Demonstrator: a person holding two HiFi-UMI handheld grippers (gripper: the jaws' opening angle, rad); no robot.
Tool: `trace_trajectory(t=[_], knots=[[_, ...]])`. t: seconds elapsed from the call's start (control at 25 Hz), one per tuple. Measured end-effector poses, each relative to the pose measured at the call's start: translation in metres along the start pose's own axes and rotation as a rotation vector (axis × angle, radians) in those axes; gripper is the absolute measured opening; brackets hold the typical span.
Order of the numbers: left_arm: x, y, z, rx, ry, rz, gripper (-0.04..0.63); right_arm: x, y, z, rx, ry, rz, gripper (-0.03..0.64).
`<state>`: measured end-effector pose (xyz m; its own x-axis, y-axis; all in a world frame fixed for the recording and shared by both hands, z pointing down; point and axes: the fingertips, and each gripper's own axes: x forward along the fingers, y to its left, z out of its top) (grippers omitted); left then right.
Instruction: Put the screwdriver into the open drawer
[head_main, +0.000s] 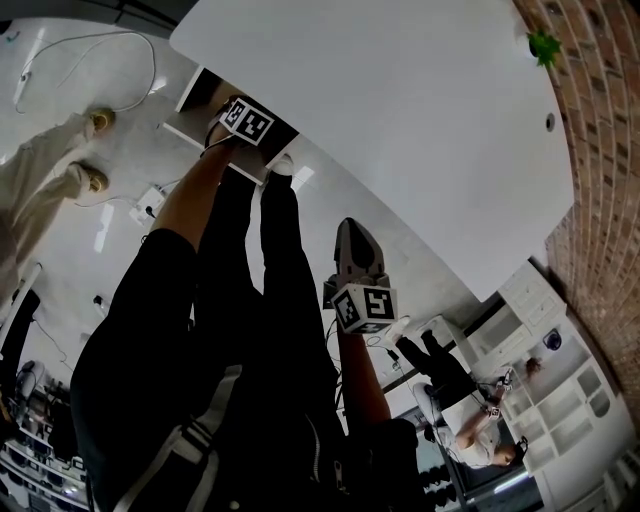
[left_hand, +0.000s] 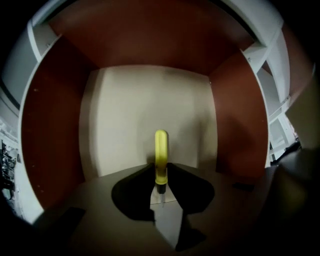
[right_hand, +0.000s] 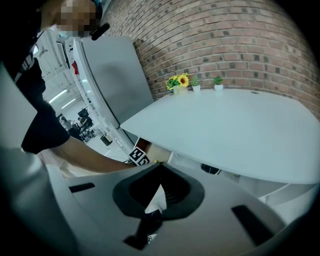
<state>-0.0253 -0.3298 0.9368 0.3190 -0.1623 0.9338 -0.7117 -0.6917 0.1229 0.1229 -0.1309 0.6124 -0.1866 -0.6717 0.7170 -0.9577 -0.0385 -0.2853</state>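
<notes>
With the left claw, grips the yellow-handled screwdriver inside the open drawer under the bench edge; holds the right claw closed, empty, off that edge.

A white surface runs up to a brick wall. Sunflowers and two small plants stand on it, beside the wall. White shelves stand further along the wall, with a person sitting near them.
</notes>
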Motion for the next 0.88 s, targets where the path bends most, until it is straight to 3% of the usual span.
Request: trace_trajectory(t=[0.36,0.48,0.72,0.88], knots=[[-0.071,-0.002,0.021,-0.005,-0.152,0.043,0.081,0.008,0.013,0.02,-0.044,-0.012,0.067,0.006],[-0.107,-0.003,0.029,-0.032,-0.214,0.052,0.045,0.012,0.022,0.031,-0.069,-0.025,0.097,0.006],[-0.194,-0.015,0.033,-0.149,-0.348,0.077,0.028,0.01,0.038,0.061,-0.112,-0.067,0.171,0.006],[-0.278,-0.021,0.048,-0.207,-0.501,0.126,0.028,0.004,0.039,0.094,-0.147,-0.137,0.196,0.006]])
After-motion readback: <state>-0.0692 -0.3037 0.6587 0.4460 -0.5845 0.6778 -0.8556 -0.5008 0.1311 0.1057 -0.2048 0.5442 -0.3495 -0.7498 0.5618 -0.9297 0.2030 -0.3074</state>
